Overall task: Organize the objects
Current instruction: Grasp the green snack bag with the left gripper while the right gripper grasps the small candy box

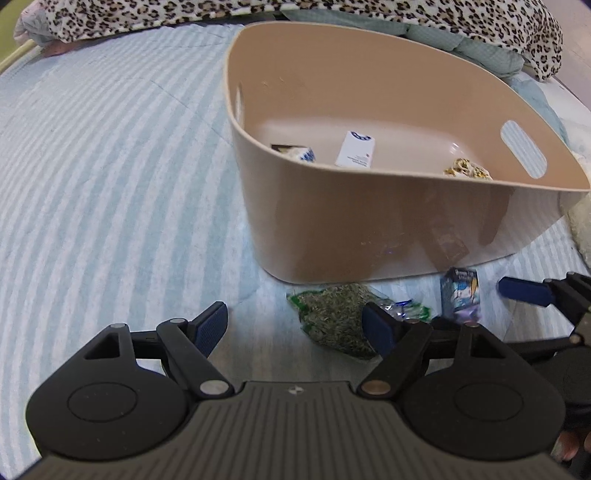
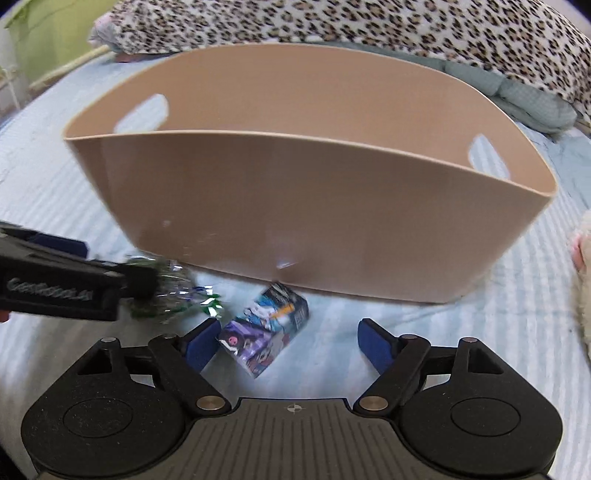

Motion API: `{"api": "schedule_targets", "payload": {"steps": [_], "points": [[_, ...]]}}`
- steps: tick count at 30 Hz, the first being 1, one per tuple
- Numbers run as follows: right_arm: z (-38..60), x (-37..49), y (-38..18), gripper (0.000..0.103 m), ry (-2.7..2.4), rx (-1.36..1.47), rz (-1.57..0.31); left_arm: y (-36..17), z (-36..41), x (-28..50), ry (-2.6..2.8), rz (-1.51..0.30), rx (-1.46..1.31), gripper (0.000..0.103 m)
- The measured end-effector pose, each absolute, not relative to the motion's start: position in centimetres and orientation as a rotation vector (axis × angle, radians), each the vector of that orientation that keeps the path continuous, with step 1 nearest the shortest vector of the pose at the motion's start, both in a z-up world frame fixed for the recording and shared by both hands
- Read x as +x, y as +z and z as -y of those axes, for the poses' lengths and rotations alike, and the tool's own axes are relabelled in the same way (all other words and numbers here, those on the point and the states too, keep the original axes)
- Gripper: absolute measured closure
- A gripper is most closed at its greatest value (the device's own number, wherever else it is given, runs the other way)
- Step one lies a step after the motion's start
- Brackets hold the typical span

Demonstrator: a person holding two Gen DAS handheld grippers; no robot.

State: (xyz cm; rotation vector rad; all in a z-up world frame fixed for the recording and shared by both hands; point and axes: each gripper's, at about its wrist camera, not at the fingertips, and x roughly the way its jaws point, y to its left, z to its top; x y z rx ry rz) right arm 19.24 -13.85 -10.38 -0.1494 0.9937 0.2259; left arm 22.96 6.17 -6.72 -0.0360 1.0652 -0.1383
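Observation:
A tan plastic bin (image 1: pixel 369 229) stands on a striped bed cover; it also fills the right wrist view (image 2: pixel 295 221). Inside lie a white box (image 1: pixel 355 149), a small blue-and-white pack (image 1: pixel 301 152) and a yellow-patterned item (image 1: pixel 467 170). In front of the bin lie a clear bag of green dried herbs (image 1: pixel 332 317) (image 2: pixel 173 291) and a small colourful printed box (image 1: pixel 460 295) (image 2: pixel 264 330). My left gripper (image 1: pixel 295 328) is open and empty, its right finger beside the herb bag. My right gripper (image 2: pixel 284 341) is open around the colourful box, not touching it.
A leopard-print blanket (image 1: pixel 258 13) and a teal quilt (image 2: pixel 517 99) lie behind the bin. Something pale and furry (image 2: pixel 581 280) sits at the right edge. The right gripper's fingers (image 1: pixel 524 291) show in the left wrist view; the left gripper's arm (image 2: pixel 62 284) crosses the right wrist view.

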Motion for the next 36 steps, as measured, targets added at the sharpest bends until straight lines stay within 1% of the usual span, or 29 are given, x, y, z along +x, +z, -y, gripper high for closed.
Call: {"api": "schedule_targets", "payload": {"steps": [3, 7, 10, 11, 12, 13, 14, 15, 17, 18, 21, 27, 36], "points": [[15.3, 19.2, -10.2, 0.021, 0.203, -0.166, -0.982, -7.3, -5.7, 23.1, -0.143, -1.073, -0.054, 0.022], [16.8, 19.4, -9.9, 0.021, 0.211, -0.103, -0.971, -8.0, -5.9, 23.4, -0.118, -1.090, -0.141, 0.019], [16.7, 19.3, -10.0, 0.025, 0.232, -0.112, -0.963, -8.3, -6.3, 23.2, -0.112, -1.100, -0.178, 0.020], [16.1, 19.5, -10.4, 0.031, 0.238, -0.121, -0.966, -8.3, -6.3, 23.2, -0.115, -1.104, -0.184, 0.025], [16.0, 19.4, -10.6, 0.041, 0.247, -0.125, -0.972, -8.2, -6.4, 23.2, -0.120, -1.108, -0.191, 0.035], [15.6, 19.6, -10.8, 0.045, 0.256, -0.126, -0.979, -8.2, -6.5, 23.2, -0.128, -1.110, -0.202, 0.042], [15.0, 19.8, -10.9, 0.055, 0.262, -0.126, -0.981, -8.1, -6.5, 23.2, -0.144, -1.115, -0.219, 0.057], [15.0, 19.7, -10.9, 0.060, 0.267, -0.128, -0.979, -8.1, -6.5, 23.2, -0.163, -1.123, -0.238, 0.067], [14.8, 19.6, -10.7, 0.076, 0.281, -0.136, -0.978, -8.0, -6.1, 23.1, -0.157, -1.122, -0.225, 0.067], [14.8, 19.4, -10.6, 0.082, 0.291, -0.139, -0.983, -8.0, -5.9, 23.1, -0.155, -1.117, -0.209, 0.068], [15.0, 18.8, -10.1, 0.082, 0.303, -0.154, -0.982, -8.1, -6.2, 22.9, -0.142, -1.102, -0.208, 0.071], [16.0, 16.7, -9.0, 0.082, 0.305, -0.175, -0.963, -7.2, -5.0, 21.8, -0.138, -1.062, -0.171, 0.073], [17.3, 14.9, -5.5, 0.082, 0.301, -0.152, -0.906, -3.0, -4.5, 18.6, -0.143, -0.978, -0.121, 0.073]]}}
